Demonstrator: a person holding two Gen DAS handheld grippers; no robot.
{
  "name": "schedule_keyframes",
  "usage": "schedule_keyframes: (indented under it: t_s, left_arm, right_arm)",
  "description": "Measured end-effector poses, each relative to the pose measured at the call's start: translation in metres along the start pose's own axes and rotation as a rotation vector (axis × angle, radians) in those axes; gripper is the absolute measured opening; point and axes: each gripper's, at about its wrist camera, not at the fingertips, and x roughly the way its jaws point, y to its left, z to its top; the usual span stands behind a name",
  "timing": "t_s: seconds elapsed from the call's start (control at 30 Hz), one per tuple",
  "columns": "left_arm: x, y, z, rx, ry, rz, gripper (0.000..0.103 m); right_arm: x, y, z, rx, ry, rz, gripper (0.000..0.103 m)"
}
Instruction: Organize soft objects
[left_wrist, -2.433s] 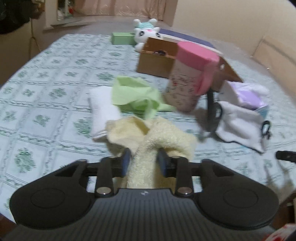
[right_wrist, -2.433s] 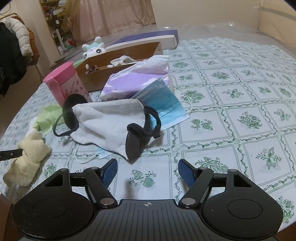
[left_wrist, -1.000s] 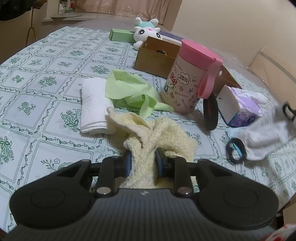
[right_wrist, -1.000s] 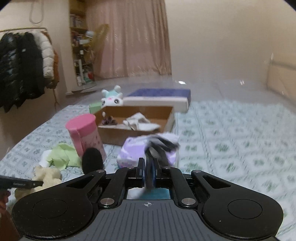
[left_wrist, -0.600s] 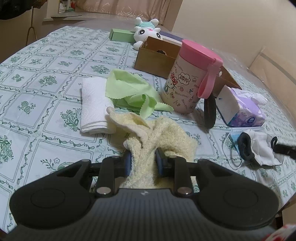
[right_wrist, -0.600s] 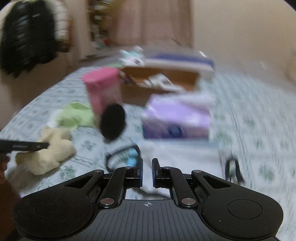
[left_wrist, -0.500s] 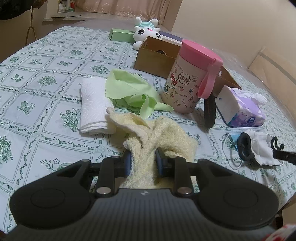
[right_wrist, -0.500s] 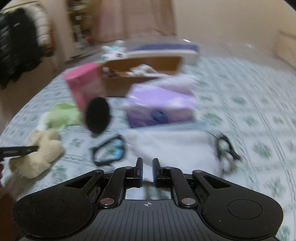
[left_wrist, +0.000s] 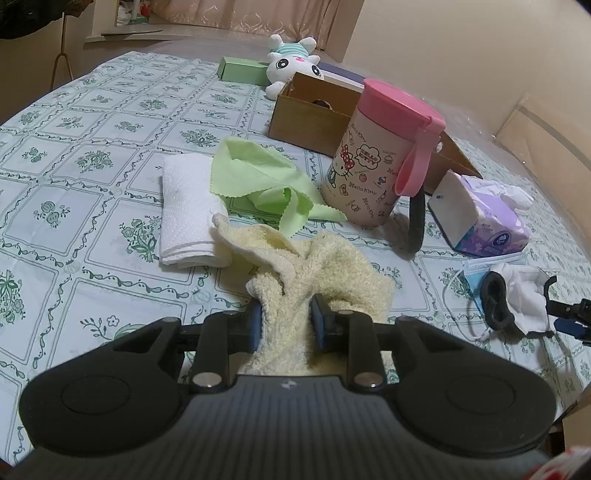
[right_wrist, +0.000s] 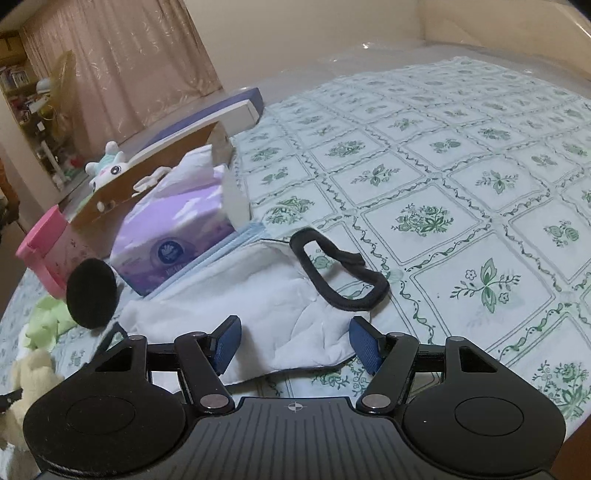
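The patterned tablecloth (right_wrist: 461, 177) carries everything. The left gripper (left_wrist: 287, 323) clenches the yellow towel (left_wrist: 325, 266) at its near edge. The right gripper (right_wrist: 295, 345), jaws just spread, hangs released over the white mask (right_wrist: 258, 295) lying near the tissue pack (right_wrist: 173, 236).

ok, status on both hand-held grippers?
Left hand-held gripper shut on yellow towel. Right hand-held gripper just opened, white mask lying between jaws. Nothing blocking.

I'm in a home, prob. a living or bedroom. Floral tablecloth (left_wrist: 92, 155) fills the frame, w/ a plush toy (left_wrist: 293, 64) top centre, Hello Kitty canister (left_wrist: 380, 155) mid-right and tissue box (right_wrist: 177, 236). Upper left of my right view: pink curtains (right_wrist: 122, 62), cluttered bookshelf (right_wrist: 22, 85).
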Motion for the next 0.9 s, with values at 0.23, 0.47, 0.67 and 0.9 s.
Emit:
schedule_keyframes:
  t_s: [0.23,0.47,0.67,0.9]
  left_arm:
    - [0.001,0.001,-0.001,0.001,-0.005,-0.001,0.026]
    - [0.001,0.001,0.000,0.000,-0.001,-0.004,0.026]
    - [0.000,0.000,0.001,0.007,0.001,-0.005,0.025]
    - [-0.001,0.000,0.001,0.008,0.004,-0.008,0.025]
  right_arm:
    - [-0.008,-0.011,0.000,-0.008,-0.030,-0.052,0.066]
    - [-0.003,0.000,0.006,-0.011,-0.093,0.038,0.003]
    - [-0.039,0.070,0.013,-0.355,-0.292,0.183,0.003]
    - [0.000,0.148,-0.034,-0.710,-0.118,0.346,0.003]
